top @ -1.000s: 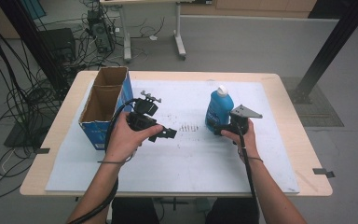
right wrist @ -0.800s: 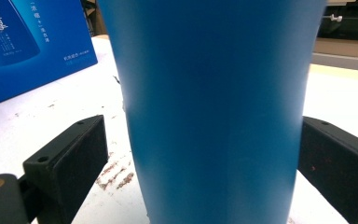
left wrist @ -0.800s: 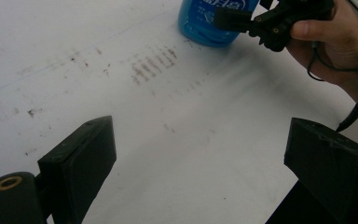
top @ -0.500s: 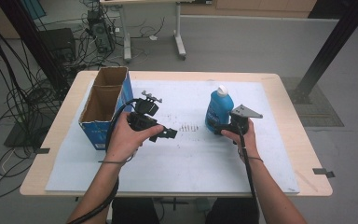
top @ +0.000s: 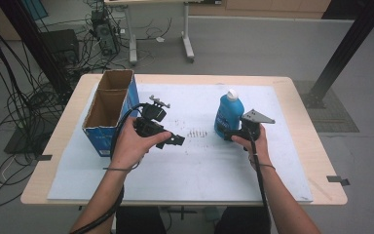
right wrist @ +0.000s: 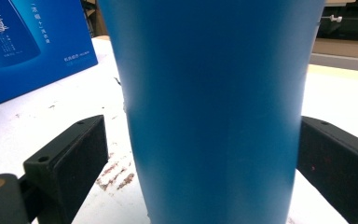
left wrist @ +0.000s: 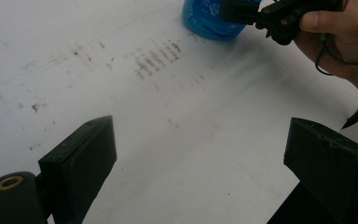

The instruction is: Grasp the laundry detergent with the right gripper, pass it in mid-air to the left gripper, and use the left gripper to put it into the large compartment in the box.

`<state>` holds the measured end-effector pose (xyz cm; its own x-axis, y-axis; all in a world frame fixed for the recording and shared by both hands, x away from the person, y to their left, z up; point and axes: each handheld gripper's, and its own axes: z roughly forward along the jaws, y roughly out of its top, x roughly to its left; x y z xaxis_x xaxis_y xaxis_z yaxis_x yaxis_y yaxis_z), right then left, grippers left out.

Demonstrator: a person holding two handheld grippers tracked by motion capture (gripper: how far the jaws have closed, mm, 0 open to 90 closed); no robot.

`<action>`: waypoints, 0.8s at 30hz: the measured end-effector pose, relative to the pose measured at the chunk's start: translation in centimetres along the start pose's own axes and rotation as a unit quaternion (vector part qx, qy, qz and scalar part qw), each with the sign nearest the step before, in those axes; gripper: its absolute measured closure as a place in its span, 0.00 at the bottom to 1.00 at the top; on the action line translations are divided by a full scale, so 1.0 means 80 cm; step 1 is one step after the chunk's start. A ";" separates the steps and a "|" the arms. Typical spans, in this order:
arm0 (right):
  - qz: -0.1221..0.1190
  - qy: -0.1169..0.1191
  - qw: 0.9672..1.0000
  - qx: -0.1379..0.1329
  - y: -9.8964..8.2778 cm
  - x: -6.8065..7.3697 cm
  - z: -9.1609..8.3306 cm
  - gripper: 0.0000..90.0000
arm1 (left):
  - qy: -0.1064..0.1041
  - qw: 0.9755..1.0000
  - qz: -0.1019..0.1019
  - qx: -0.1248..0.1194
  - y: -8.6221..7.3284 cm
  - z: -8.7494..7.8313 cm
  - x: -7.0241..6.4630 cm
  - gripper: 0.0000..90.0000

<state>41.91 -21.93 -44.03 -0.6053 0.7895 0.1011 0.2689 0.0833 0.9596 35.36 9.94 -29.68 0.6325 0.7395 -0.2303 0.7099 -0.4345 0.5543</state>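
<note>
- Your right gripper (top: 230,135) sits low at the base of the blue bottle (top: 229,116), on the side facing you; the grey three-cornered plate (top: 256,117) on top of it points toward the right edge of the counter (top: 304,126).
- In the right gripper view the bottle (right wrist: 214,107) stands between the two black jaws. The jaws are spread wide; the right one is at the bottle's wall, the left one shows a gap, so nothing is clamped.
- The bottle stands upright on the white sheet (top: 199,165), right of centre, with its white cap (top: 232,93) on top.
- Your left gripper (top: 175,140) is held above the sheet near the middle, pointing toward the bottle. Its jaws are wide apart with only bare sheet between them, as the left gripper view shows.
- In that left gripper view, your right hand (left wrist: 340,32) and its gripper are at the foot of the bottle (left wrist: 209,21), well apart from the left jaws.
- A patch of brown smudges (top: 196,132) marks the sheet between the two grippers.
- The open blue cardboard box (top: 108,114) stands at the left of the counter, just beside your left hand (top: 131,146).
</note>
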 end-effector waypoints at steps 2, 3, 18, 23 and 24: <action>-0.001 0.001 1.000 0.002 0.000 0.001 0.000 0.05 | 0.000 1.000 0.000 0.000 0.000 0.000 0.000 0.11; -0.001 0.001 1.000 0.002 0.000 0.001 0.000 0.05 | 0.000 1.000 0.000 0.000 0.000 0.000 0.000 0.11; -0.002 0.000 1.000 0.001 -0.001 0.001 0.003 0.05 | 0.002 1.000 -0.002 0.006 0.001 0.000 0.003 0.11; -0.001 -0.001 1.000 0.002 -0.001 0.000 0.002 0.05 | 0.003 1.000 -0.004 0.006 0.000 0.001 0.003 0.11; -0.001 -0.003 1.000 0.003 -0.001 -0.001 0.002 0.05 | 0.002 1.000 -0.004 0.007 0.000 0.001 0.003 0.11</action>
<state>42.04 -21.87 -44.17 -0.6020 0.7925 0.0977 0.2714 0.0880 0.9584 35.57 10.09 -29.82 0.6250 0.7456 -0.2312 0.7192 -0.4349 0.5419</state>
